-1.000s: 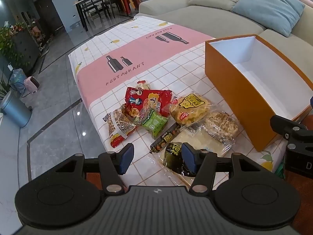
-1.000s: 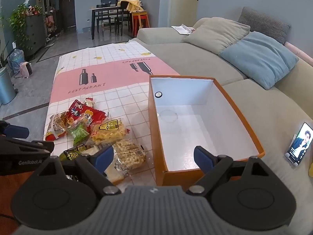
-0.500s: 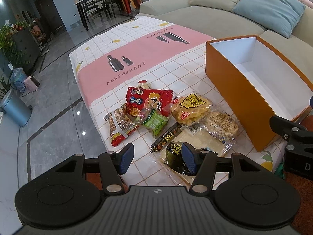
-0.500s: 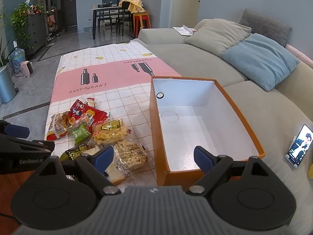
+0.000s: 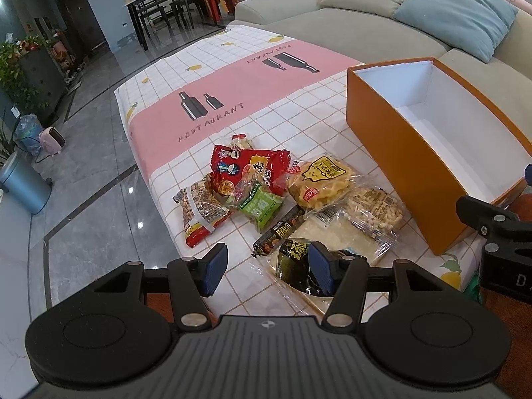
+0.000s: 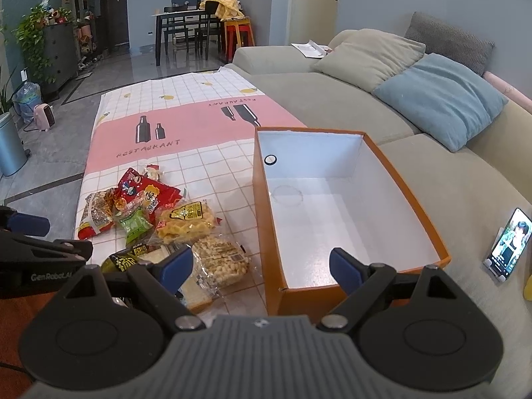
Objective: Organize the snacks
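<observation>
Several snack packets lie in a heap on the checked tablecloth (image 5: 232,76): a red bag (image 5: 247,169), a green pack (image 5: 261,206), a yellow waffle pack (image 5: 321,181), a brown-red pack (image 5: 199,214), a sausage stick (image 5: 279,231), a puffed-snack pack (image 5: 374,207) and a dark-labelled flat pack (image 5: 294,259). An empty orange box (image 5: 399,153) with a white inside stands to their right. My left gripper (image 5: 267,271) is open and empty just before the heap. My right gripper (image 6: 261,267) is open and empty over the box's near corner (image 6: 276,286); the heap (image 6: 149,212) lies left of it.
A grey sofa (image 6: 332,99) with beige and blue cushions (image 6: 439,99) runs along the right. A phone (image 6: 508,246) stands propped on the sofa right of the box. The table's left edge drops to a tiled floor (image 5: 83,199). Dining chairs stand far behind.
Both grippers have drifted slightly; the views shift a little. Nothing was gripped or moved.
</observation>
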Available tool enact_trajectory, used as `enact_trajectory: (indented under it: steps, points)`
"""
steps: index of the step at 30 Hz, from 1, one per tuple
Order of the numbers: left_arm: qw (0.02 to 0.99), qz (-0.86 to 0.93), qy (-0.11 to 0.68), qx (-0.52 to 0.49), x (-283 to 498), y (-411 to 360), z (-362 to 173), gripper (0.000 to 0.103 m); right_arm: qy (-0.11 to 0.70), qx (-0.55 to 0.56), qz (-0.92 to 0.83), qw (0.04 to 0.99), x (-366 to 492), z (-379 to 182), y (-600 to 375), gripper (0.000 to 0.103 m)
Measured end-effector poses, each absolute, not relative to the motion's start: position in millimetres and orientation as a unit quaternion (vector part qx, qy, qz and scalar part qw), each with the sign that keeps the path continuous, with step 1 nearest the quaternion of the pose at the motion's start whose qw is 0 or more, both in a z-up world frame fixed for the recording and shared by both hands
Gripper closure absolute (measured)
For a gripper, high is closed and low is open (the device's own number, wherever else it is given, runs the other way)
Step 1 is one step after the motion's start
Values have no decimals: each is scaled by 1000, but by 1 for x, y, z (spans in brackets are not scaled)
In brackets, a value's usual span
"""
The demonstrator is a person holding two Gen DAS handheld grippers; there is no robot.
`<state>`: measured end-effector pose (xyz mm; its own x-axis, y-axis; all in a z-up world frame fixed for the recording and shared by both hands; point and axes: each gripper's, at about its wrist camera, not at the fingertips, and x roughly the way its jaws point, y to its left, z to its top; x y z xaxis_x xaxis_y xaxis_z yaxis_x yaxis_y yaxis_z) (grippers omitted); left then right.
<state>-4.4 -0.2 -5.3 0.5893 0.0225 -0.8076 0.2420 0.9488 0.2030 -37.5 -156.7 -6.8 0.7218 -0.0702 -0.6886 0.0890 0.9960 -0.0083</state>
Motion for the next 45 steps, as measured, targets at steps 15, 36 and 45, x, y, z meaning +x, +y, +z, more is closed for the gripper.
enact_trajectory:
  steps: [15, 36, 45]
  points:
    - [878, -63, 451, 146, -4, -1, -6, 36, 375, 15, -43, 926, -37, -10, -157, 16]
    - [878, -64, 452, 145, -5, 0, -7, 36, 387, 14, -40, 921, -36, -15, -154, 16]
    - [875, -68, 458, 139, -4, 2, -12, 36, 393, 16, -40, 918, -33, -17, -154, 16]
